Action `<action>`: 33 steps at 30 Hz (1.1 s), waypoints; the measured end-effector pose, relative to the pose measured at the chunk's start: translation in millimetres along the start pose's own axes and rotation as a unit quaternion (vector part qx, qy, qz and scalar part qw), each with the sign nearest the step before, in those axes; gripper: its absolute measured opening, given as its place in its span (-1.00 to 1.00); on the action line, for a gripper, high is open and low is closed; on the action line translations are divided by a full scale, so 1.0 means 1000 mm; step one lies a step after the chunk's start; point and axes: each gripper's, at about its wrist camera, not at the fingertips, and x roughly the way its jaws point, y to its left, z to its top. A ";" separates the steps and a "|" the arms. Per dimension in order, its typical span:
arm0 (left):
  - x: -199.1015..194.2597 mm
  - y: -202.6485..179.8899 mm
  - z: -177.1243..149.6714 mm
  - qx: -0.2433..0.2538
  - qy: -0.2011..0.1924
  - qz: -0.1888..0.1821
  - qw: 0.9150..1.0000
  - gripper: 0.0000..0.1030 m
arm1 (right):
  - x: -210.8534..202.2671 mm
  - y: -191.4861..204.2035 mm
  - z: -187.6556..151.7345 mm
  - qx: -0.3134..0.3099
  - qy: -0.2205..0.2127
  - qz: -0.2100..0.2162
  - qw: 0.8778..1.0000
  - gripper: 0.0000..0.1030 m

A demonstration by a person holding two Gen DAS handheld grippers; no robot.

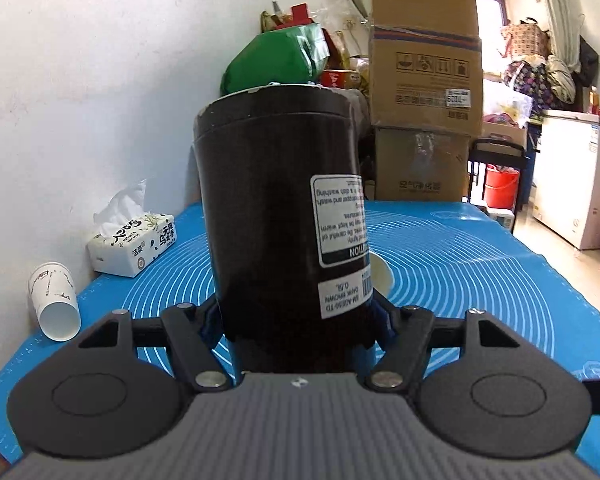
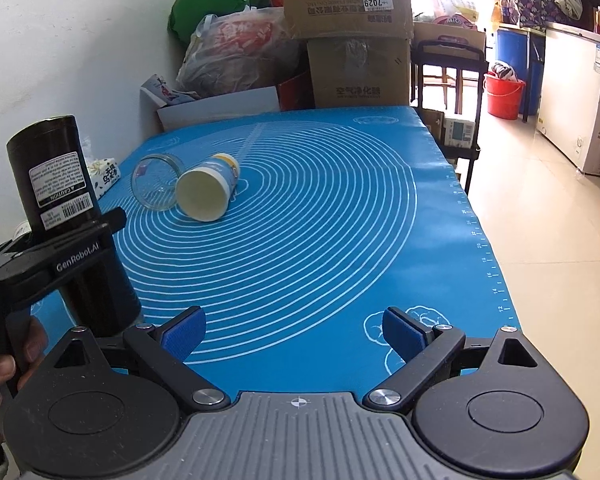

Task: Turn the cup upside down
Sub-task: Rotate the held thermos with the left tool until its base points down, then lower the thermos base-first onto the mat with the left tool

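A dark brown flask cup [image 1: 276,216] with white labels stands upright in my left gripper [image 1: 296,320], which is shut on its lower part; the label text reads upside down. In the right wrist view the same cup [image 2: 52,172] is at the left edge, held by the left gripper [image 2: 60,252] above the blue mat [image 2: 300,220]. My right gripper [image 2: 294,334] is open and empty, low over the mat's near edge, to the right of the cup.
A glass jar [image 2: 156,182] and a blue-and-white paper cup [image 2: 208,188] lie on their sides mid-mat. A white paper cup [image 1: 54,300] lies at the left edge beside a tissue pack [image 1: 132,242]. Cardboard boxes [image 1: 424,80] and bags stand behind the table. Floor lies right.
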 end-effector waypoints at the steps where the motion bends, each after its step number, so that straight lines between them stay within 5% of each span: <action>1: -0.002 0.000 -0.001 0.004 0.000 -0.001 1.000 0.36 | -0.001 0.001 -0.001 0.000 0.000 -0.001 1.000 0.87; 23: -0.019 -0.006 -0.006 0.029 0.037 -0.015 0.999 0.37 | 0.002 0.012 -0.014 0.017 0.012 0.010 1.000 0.88; 33: -0.044 0.013 -0.003 -0.002 0.065 -0.021 0.998 0.79 | -0.010 0.023 -0.019 0.010 0.010 0.012 1.000 0.93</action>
